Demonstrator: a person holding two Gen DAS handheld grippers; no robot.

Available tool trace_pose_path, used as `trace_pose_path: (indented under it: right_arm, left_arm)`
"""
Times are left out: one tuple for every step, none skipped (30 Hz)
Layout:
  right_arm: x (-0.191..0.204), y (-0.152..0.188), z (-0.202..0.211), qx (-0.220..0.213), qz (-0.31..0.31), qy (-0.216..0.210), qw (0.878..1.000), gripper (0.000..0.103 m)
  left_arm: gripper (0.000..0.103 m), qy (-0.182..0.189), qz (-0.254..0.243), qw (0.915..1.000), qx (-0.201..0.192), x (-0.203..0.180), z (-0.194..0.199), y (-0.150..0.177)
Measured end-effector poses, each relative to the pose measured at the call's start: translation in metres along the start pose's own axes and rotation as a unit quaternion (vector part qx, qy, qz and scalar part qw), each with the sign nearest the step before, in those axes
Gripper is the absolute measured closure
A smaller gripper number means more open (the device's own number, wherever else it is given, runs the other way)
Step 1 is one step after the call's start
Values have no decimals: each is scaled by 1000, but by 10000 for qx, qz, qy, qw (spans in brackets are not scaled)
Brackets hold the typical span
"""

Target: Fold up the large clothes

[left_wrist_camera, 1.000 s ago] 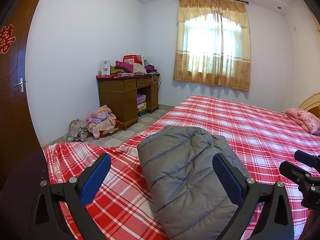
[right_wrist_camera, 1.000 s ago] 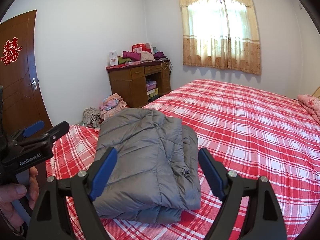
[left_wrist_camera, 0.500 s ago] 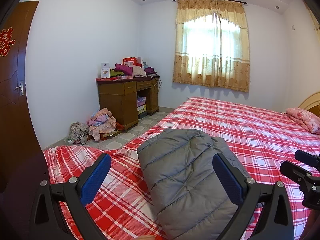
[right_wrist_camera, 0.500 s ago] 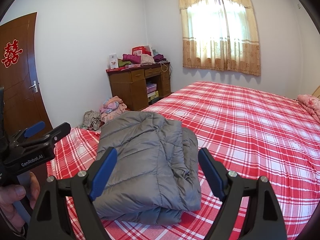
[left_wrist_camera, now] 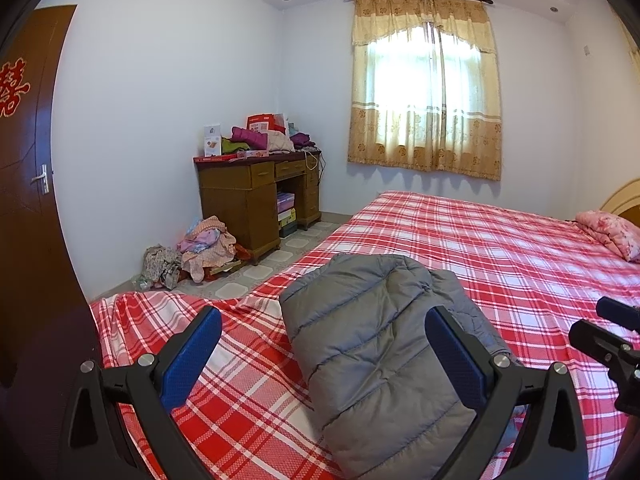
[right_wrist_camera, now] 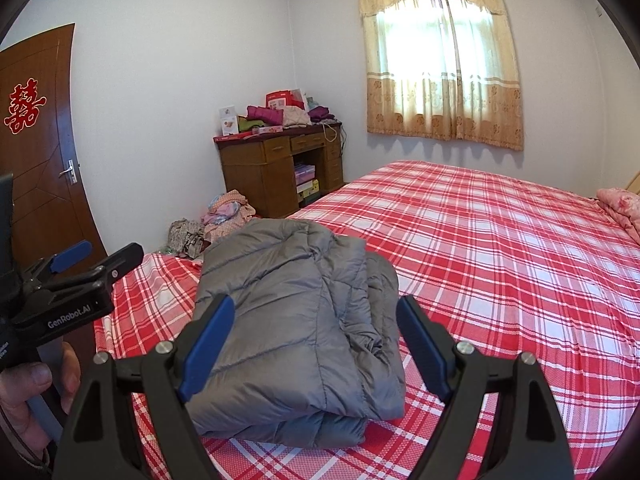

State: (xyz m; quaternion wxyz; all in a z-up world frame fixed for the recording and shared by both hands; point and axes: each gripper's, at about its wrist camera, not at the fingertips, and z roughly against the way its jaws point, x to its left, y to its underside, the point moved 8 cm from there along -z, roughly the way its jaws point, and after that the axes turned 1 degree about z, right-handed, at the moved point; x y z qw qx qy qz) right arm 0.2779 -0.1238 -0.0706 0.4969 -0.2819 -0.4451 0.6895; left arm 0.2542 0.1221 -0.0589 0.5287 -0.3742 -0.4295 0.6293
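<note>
A grey quilted jacket (left_wrist_camera: 372, 344) lies folded into a thick rectangle near the foot corner of the bed; it also shows in the right wrist view (right_wrist_camera: 296, 312). My left gripper (left_wrist_camera: 324, 356) is open and empty, held above and just short of the jacket. My right gripper (right_wrist_camera: 316, 344) is open and empty too, hovering over the jacket's near end. The left gripper shows from the side at the left edge of the right wrist view (right_wrist_camera: 96, 264); the right gripper's tip shows at the right edge of the left wrist view (left_wrist_camera: 608, 332).
The bed (right_wrist_camera: 500, 240) has a red and white plaid sheet. A pink pillow (left_wrist_camera: 612, 232) lies at its head. A wooden desk (left_wrist_camera: 256, 196) piled with clothes stands by the far wall, clothes heaps (left_wrist_camera: 200, 248) on the floor beside it. A brown door (right_wrist_camera: 36, 168) is at left.
Both grippers have tilted up and drawn back slightly, so the jacket sits a little lower in both views. The jacket has not moved and both grippers stay open.
</note>
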Motion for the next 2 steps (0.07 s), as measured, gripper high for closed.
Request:
trace_pose_path:
  right_arm:
    - [0,0,0,-1,-1,5,10000,17]
    - [-1,0,0,1,-3,7,10000,17]
  left_arm:
    - [1,14,-24,10000,-12,-1,0,0]
    - [1,30,-36,10000,-16,-2,0,0]
